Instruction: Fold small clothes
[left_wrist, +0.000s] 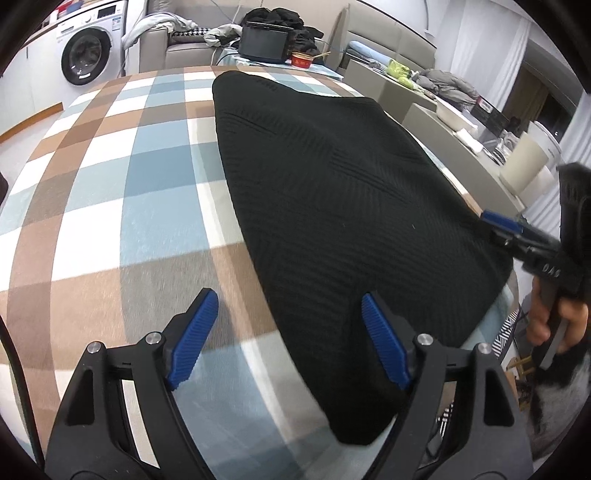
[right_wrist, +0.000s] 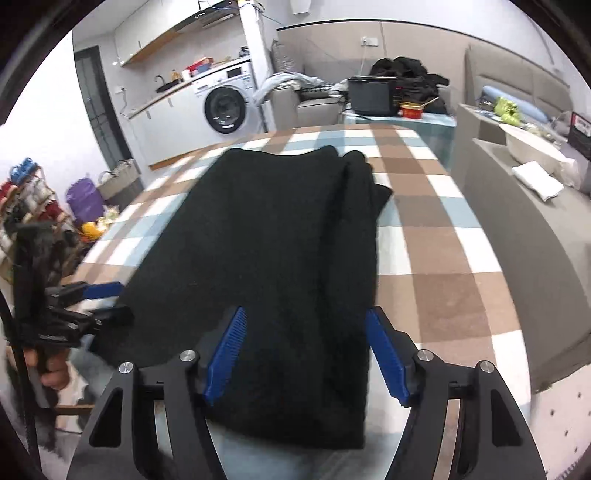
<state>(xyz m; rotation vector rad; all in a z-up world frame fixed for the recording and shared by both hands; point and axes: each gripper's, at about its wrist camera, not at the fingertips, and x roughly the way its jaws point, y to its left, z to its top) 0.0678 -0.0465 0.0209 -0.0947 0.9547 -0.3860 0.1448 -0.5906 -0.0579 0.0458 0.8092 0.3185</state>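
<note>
The black knit garment (right_wrist: 258, 258) lies flat on the checked desk (left_wrist: 110, 184), already doubled along one long side, so a fold looks freshly laid. Left tongs (left_wrist: 290, 339) gape wide over its near edge, gripping nothing. Right tongs (right_wrist: 306, 354) stand open astride the near hem, pads clear of the cloth. Next call, I'd say: pinch both near corners and carry them to the far edge.

The left gripper (left_wrist: 290, 310) pointed steeply downward with its blue pads spread wide and nothing between them. The right gripper (right_wrist: 304, 332) was angled down too, its jaws apart and gripping nothing. A hand (left_wrist: 554, 325) clasped its handle.
</note>
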